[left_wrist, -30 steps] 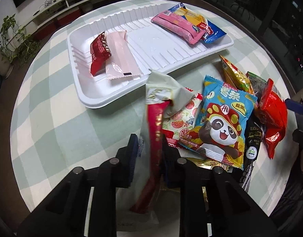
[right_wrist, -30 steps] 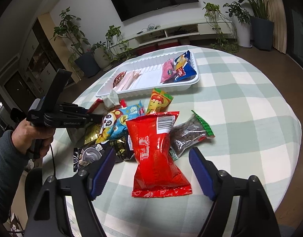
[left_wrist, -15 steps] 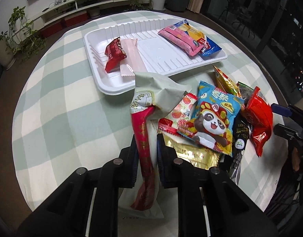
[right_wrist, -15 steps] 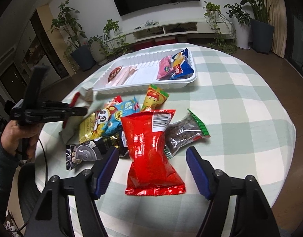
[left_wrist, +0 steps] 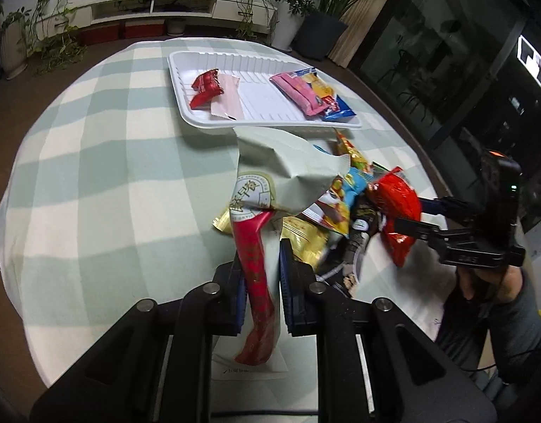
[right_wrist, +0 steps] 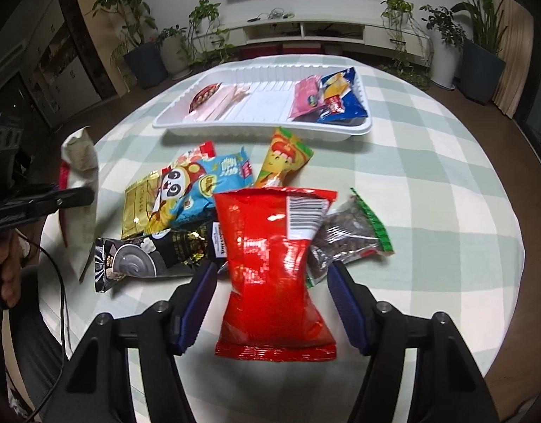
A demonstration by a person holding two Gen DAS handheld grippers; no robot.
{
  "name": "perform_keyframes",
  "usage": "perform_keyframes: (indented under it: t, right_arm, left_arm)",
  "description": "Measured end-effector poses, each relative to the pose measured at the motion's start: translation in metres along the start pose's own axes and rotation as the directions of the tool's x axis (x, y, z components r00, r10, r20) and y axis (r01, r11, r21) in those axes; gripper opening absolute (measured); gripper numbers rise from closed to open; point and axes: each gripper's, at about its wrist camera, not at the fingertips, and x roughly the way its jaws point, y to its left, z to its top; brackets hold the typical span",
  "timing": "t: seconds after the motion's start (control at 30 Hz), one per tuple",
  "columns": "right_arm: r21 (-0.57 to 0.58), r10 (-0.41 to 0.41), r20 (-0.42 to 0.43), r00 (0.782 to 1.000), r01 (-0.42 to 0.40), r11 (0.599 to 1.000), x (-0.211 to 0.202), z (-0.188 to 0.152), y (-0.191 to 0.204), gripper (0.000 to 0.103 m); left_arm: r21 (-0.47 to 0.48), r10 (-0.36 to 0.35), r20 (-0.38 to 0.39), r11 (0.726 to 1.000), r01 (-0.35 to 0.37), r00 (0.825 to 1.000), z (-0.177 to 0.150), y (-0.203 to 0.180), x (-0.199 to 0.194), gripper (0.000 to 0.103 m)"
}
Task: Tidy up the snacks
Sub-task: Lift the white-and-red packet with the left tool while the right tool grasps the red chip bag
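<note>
My left gripper (left_wrist: 260,275) is shut on a pale green and red snack packet (left_wrist: 266,190) and holds it up above the table; it also shows in the right wrist view (right_wrist: 80,162) at the left. My right gripper (right_wrist: 270,282) is open, its jaws on either side of a red chip bag (right_wrist: 274,268) that lies flat on the table. A white tray (right_wrist: 235,127) at the far side holds a red packet (left_wrist: 207,88), a pink one (left_wrist: 228,98), and a pink and blue group (left_wrist: 309,91).
A pile of loose snacks lies between tray and grippers: a blue panda bag (right_wrist: 196,183), a gold packet (right_wrist: 138,208), a black packet (right_wrist: 143,257), an orange packet (right_wrist: 284,155), a clear bag of brown pieces (right_wrist: 348,239). The round table has a checked green cloth (left_wrist: 94,162).
My left gripper has lifted and drawn back with the packet, away from the pile. My right gripper has come down closer over the red chip bag, still open.
</note>
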Motion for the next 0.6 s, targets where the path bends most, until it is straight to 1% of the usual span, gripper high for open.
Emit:
perform_keyframes:
  t: [0.2,0.27,0.33,0.5,0.57,0.6]
  right_arm:
    - [-0.005,-0.012,-0.018,1.0,0.012,1.0,0.003,-0.004,0.003,0.055]
    - [0.0,-0.009,-0.019,1.0,0.009,1.0,0.003,-0.004,0.001,0.048]
    - [0.011,0.004,-0.021,1.0,-0.003,1.0,0.003,-0.005,0.0,0.044]
    - [0.018,0.018,-0.012,1.0,-0.017,1.0,0.001,-0.006,-0.002,0.038]
    - [0.032,0.031,-0.004,1.0,-0.031,0.999,-0.002,-0.007,-0.003,0.034]
    - [0.037,0.039,-0.002,0.999,-0.039,0.999,-0.003,-0.007,-0.003,0.033]
  left_arm:
    - [-0.059,-0.074,0.013,0.995,0.075,0.997,-0.019,-0.008,-0.002,0.014]
    - [-0.07,-0.095,0.018,0.993,0.096,0.995,-0.022,-0.011,-0.002,0.014]
    - [-0.076,-0.108,0.022,0.991,0.109,0.994,-0.024,-0.012,-0.002,0.014]
    - [-0.077,-0.093,0.009,0.993,0.093,0.996,-0.025,-0.012,0.005,0.014]
    - [-0.073,-0.091,0.007,0.993,0.091,0.996,-0.026,-0.013,0.007,0.014]
    - [-0.071,-0.091,0.008,0.993,0.091,0.996,-0.026,-0.014,0.007,0.014]
